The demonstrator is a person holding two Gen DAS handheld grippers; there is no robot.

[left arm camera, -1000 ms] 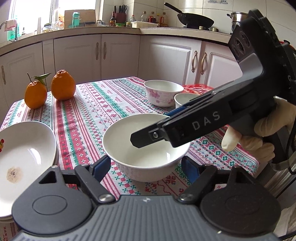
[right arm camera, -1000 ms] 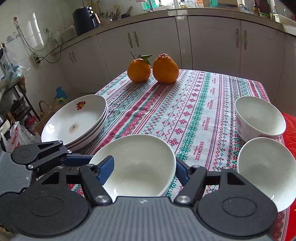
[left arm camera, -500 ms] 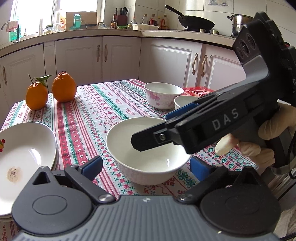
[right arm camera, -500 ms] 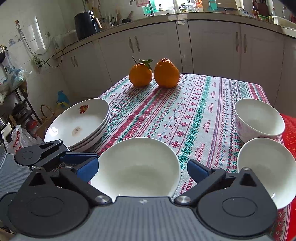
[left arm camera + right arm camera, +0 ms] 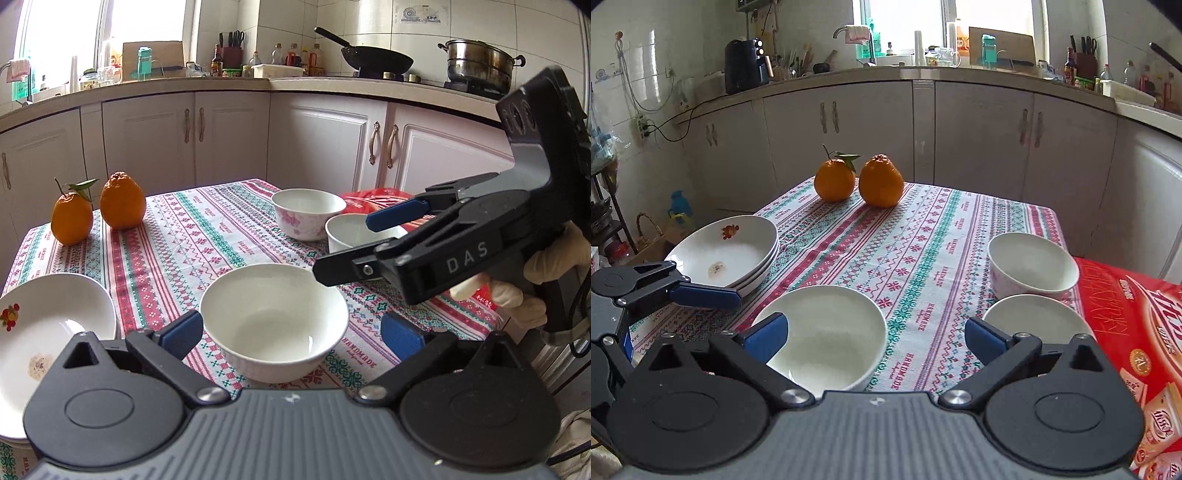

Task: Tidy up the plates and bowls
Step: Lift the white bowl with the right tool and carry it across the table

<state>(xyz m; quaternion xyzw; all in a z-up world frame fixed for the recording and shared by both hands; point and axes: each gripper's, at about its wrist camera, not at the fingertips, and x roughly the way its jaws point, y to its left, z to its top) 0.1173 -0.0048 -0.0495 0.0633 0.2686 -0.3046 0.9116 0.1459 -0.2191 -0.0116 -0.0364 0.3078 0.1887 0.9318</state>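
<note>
Both grippers were opened since a second earlier: the left gripper [image 5: 291, 334], still spreading, and right gripper [image 5: 873, 338], fully spread, no longer pinched the white bowl [image 5: 274, 322]. It was left on the surface [image 5: 207, 236], beside stacked plates [image 5: 727, 254].

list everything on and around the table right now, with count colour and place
plain bowl: 1, white, near table edge, between the left gripper's open fingers, untouched
flowered bowl: 1, white with pink, far right
small bowl: 1, white, in front of the flowered bowl
plates: stack, white, fruit print, table's left side
oranges: 2, orange, far end
tablecloth: 1, red, green, white stripes
red package: 1, right edge
wok: 1, black, on stove
steel pot: 1, on stove
left gripper: black, blue pads, opening
right gripper: black, blue pads, open, empty
gloved hand: 1, pale, holding right gripper
</note>
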